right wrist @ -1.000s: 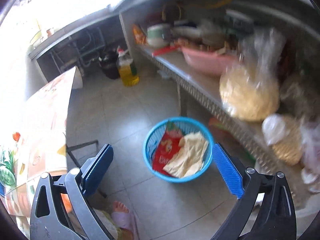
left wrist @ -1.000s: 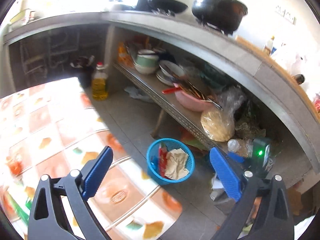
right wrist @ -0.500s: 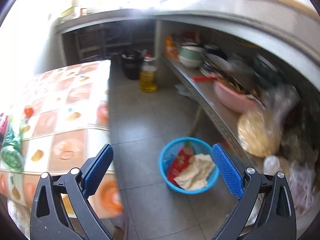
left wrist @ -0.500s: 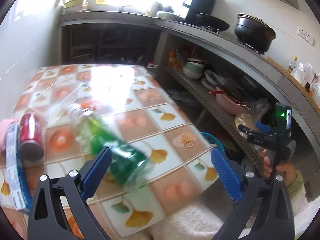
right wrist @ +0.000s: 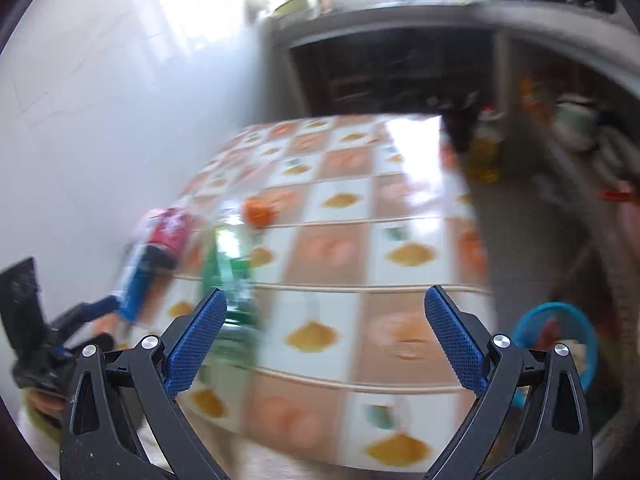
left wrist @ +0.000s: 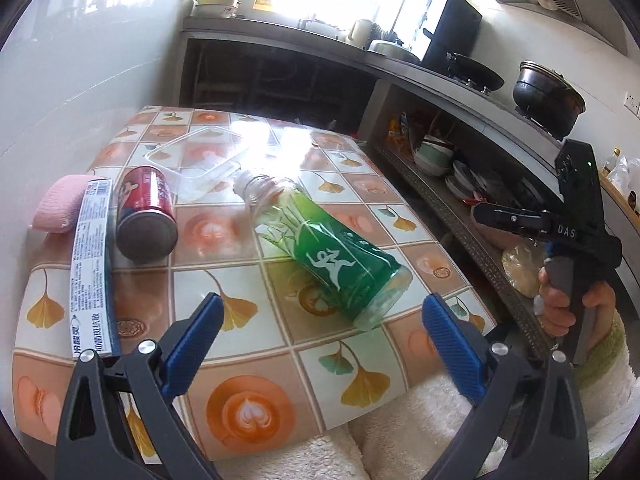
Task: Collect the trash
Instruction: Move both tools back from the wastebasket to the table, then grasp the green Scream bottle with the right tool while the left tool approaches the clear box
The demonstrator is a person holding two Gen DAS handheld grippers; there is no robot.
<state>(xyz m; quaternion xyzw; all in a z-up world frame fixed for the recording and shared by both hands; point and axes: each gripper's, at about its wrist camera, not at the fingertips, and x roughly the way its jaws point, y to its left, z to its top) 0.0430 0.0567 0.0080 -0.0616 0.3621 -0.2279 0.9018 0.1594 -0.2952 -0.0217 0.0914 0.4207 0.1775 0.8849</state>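
Left wrist view: fingers [left wrist: 316,344] spread, empty; green bottle [left wrist: 328,250], red can [left wrist: 146,212], clear tray [left wrist: 192,164] uncollected on desk [left wrist: 400,220]; blue basket [right wrist: 558,344] part-filled.

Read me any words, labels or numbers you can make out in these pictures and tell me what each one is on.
"DAS": on the right hand-held gripper.
Long box: Chinese print, too small to read.
Red can: label unreadable.
Green bottle: white running-figure logo, no words.
Right wrist view: too blurred to read.
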